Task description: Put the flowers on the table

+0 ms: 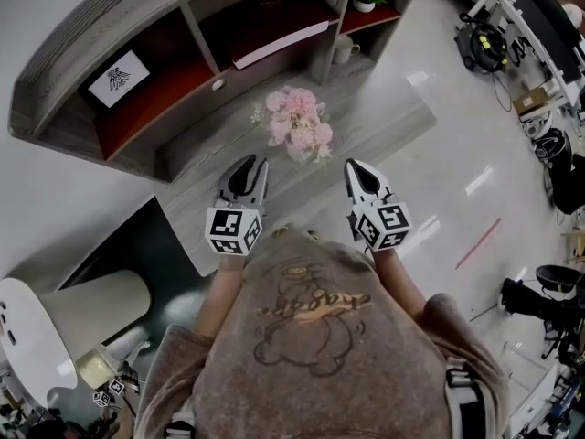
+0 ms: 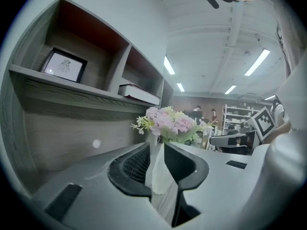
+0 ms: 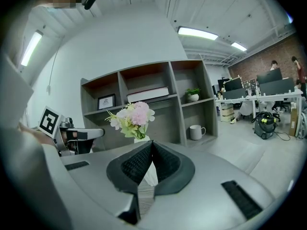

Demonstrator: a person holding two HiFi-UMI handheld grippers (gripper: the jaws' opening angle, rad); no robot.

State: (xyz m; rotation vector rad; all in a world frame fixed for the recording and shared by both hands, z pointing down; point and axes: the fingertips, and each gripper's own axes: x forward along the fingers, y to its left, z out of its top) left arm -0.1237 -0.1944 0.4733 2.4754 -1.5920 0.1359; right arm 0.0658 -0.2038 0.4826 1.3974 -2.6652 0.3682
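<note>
A bunch of pink and white flowers in a white vase stands on the grey wooden table, in front of the shelf unit. My left gripper is just short of the vase on its near left. Its jaws stand a narrow gap apart with nothing between them. In the left gripper view the flowers rise beyond the left gripper, and the white vase shows through the gap. My right gripper is at the near right, jaws shut and empty. In the right gripper view the flowers are ahead of the right gripper.
A grey shelf unit with red-backed compartments stands behind the table and holds a framed picture, a flat book, a mug and a small plant. A white conical object lies at lower left. Office gear lines the right.
</note>
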